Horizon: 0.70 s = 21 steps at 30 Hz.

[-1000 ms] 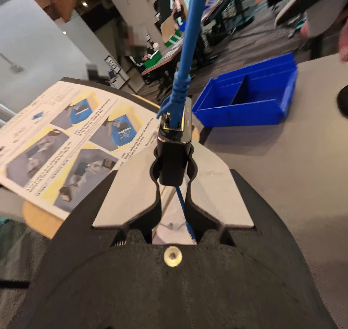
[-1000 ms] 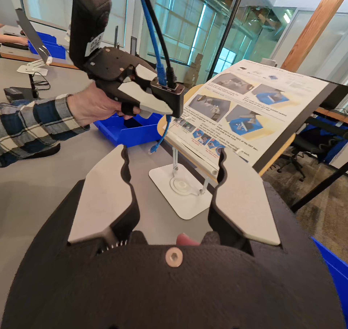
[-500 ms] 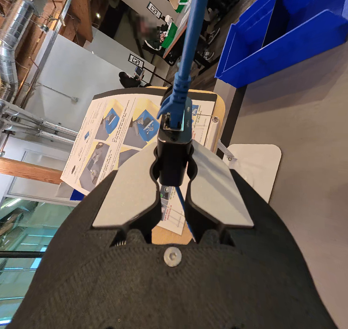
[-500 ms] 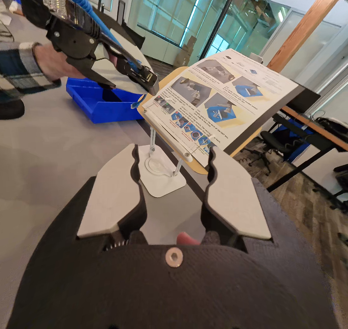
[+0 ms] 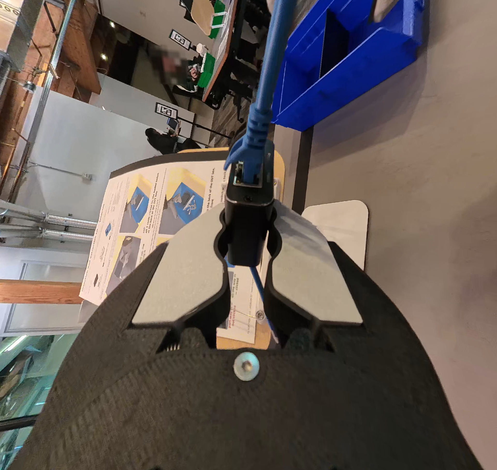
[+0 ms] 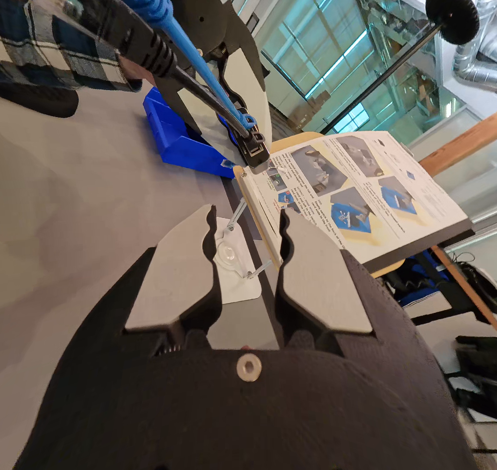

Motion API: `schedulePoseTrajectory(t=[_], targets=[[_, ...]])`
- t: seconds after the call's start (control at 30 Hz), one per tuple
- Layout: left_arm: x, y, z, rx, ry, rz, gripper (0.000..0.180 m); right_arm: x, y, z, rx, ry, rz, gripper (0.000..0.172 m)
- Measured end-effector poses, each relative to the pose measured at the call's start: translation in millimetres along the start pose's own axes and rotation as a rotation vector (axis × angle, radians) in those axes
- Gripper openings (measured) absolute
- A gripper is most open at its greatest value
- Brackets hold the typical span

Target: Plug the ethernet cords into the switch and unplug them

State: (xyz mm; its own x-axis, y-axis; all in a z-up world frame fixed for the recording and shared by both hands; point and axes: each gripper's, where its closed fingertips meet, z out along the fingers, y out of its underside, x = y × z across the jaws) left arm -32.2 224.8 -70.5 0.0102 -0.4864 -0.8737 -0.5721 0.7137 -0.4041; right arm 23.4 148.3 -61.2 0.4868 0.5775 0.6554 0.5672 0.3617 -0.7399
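My left gripper (image 5: 247,237) clamps the rigid, light switch (image 5: 246,214); right gripper (image 6: 247,231), half-open and empty below it, should pinch the stiff boot of the blue cord (image 5: 256,134)

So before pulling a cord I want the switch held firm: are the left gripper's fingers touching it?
Touching. The left wrist view shows both fingers pressed against the black switch's sides.

The switch (image 5: 248,223) has a smooth, glossy black casing with a metal-rimmed port. The blue cord (image 5: 271,61) looks like matt rubbery plastic (its boot ribbed). The left hand-held gripper (image 5: 247,231) has rough, grainy black plastic and flat matt grey fingers (image 5: 193,263). The bin (image 5: 349,61) is shiny blue plastic, the counter (image 5: 430,188) matt grey, the instruction sheet (image 6: 376,188) paper.
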Motion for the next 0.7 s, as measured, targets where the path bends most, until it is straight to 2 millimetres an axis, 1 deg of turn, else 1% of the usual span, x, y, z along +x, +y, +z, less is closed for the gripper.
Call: schedulePoseTrajectory(t=[0.13, 0.2, 0.3, 0.37, 0.43, 0.47, 0.5, 0.53, 0.57, 0.6, 0.63, 0.67, 0.7], targets=[[5.2, -4.9, 3.1, 0.013, 0.030, 0.008, 0.025, -0.9, -7.9, 6.5, 0.014, 0.009, -0.092, 0.043], [8.0, -6.0, 5.5, 0.014, 0.040, 0.008, 0.025, -0.5, -7.8, 10.8, -0.015, 0.021, -0.153, 0.046], [9.9, -2.3, 9.9, -0.014, 0.038, 0.007, 0.025, -1.4, -2.3, 15.3, -0.078, 0.015, -0.217, 0.057], [4.5, 6.6, 13.0, -0.066, 0.008, -0.008, 0.025, 4.5, 10.2, 9.8, -0.139, 0.017, -0.217, 0.061], [-5.5, 21.9, 15.7, -0.142, -0.042, -0.027, 0.025, 20.7, 35.4, -5.5, -0.232, 0.039, -0.157, 0.067], [-11.1, 30.2, 16.6, -0.183, -0.074, -0.022, 0.025, 32.4, 48.8, -17.2, -0.278, 0.070, -0.118, 0.065], [-16.4, 37.7, 17.0, -0.224, -0.108, -0.017, 0.025, 43.7, 56.9, -30.4, -0.301, 0.100, -0.063, 0.059], [-21.5, 43.0, 17.1, -0.260, -0.148, 0.003, 0.025, 52.6, 55.5, -43.1, -0.285, 0.116, 0.004, 0.054], [-24.9, 46.1, 17.4, -0.291, -0.183, 0.038, 0.025, 59.9, 46.8, -52.8, -0.245, 0.118, 0.083, 0.051], [-26.5, 48.1, 18.4, -0.321, -0.208, 0.072, 0.025, 65.7, 33.4, -58.6, -0.187, 0.103, 0.177, 0.052], [-27.7, 49.6, 20.0, -0.351, -0.235, 0.101, 0.025, 69.4, 18.3, -60.3, -0.121, 0.064, 0.289, 0.051], [-27.6, 50.2, 22.4, -0.373, -0.256, 0.127, 0.024, 70.9, 6.7, -57.7, -0.071, 0.006, 0.411, 0.047], [-26.1, 50.3, 25.6, -0.388, -0.265, 0.152, 0.025, 68.6, 1.3, -50.8, -0.056, -0.075, 0.531, 0.047]])
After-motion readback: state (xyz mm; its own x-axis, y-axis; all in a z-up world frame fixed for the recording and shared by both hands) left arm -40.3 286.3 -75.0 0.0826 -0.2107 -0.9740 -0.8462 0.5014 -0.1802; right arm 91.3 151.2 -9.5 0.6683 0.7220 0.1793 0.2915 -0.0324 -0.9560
